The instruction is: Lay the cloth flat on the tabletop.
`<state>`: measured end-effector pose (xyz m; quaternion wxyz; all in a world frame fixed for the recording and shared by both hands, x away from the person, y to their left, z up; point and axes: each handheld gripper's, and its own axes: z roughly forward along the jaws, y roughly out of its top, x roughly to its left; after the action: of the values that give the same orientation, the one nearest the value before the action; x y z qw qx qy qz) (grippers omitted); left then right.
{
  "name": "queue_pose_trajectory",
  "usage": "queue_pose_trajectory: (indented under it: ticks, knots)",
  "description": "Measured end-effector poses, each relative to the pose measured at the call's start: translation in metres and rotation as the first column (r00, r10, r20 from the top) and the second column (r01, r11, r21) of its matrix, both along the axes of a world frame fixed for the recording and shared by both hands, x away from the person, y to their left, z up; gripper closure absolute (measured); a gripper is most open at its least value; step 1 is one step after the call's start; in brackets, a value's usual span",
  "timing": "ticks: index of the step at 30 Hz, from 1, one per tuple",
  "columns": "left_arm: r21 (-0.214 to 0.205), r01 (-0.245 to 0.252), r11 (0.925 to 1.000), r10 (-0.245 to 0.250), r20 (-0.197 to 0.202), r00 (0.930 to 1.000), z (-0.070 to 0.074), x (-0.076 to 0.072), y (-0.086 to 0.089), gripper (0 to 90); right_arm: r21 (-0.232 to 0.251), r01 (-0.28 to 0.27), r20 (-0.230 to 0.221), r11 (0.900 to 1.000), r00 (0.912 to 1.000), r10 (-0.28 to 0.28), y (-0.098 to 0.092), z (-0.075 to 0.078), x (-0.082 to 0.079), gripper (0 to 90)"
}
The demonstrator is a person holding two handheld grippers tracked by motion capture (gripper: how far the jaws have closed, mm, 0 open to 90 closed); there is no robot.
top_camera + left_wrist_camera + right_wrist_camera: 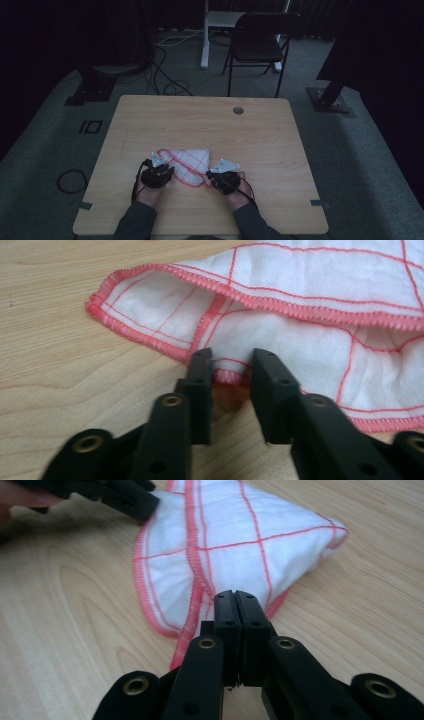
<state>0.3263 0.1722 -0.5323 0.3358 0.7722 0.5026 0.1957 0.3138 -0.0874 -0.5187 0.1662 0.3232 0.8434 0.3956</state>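
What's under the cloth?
The cloth lies folded on the bare wooden table; around it only wood shows. Its top layer covers the lower folds, so anything tucked inside can't be seen.

Cloth (300, 305) hem between gripper (232, 367) jaws

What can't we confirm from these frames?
- Right tool: jaws shut at the cloth hem; right gripper view hides any fabric pinched between them.
- Left tool: pads straddle the hem; contact unclear.
- High view: both tools hide the cloth's near corners; folds too small.
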Motion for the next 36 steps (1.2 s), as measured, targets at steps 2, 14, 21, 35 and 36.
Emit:
queue_pose_trajectory:
  ticks: [2, 14, 21, 35, 36]
  knots:
    - [0.011, 0.007, 0.9999, -0.007, -0.005, 1.0000, 0.000, 0.000, 0.000, 78.6, 0.003, 0.013, -0.001, 0.9999, 0.9999, -0.013, -0.003, 0.001, 0.002, 89.8]
    - [0.024, 0.021, 0.9995, -0.021, 0.007, 0.9997, 0.002, -0.005, 0.000, 88.6, 0.042, 0.111, 0.013, 0.9930, 0.9937, -0.111, -0.030, 0.013, 0.015, 90.0]
    - [0.027, 0.007, 0.9996, -0.007, 0.017, 0.9998, 0.004, -0.005, 0.005, 88.8, 0.058, 0.162, 0.022, 0.9852, 0.9864, -0.163, -0.045, 0.019, 0.019, 90.0]
    - [0.021, -0.029, 0.9994, 0.027, 0.054, 0.9982, 0.015, -0.005, 0.018, 89.1, 0.072, 0.279, -0.005, 0.9577, 0.9603, -0.279, -0.080, 0.020, 0.025, 90.0]
    - [0.018, -0.030, 0.9994, 0.029, 0.056, 0.9980, 0.016, -0.005, 0.017, 89.1, 0.070, 0.286, -0.006, 0.9558, 0.9582, -0.286, -0.082, 0.020, 0.025, 90.0]
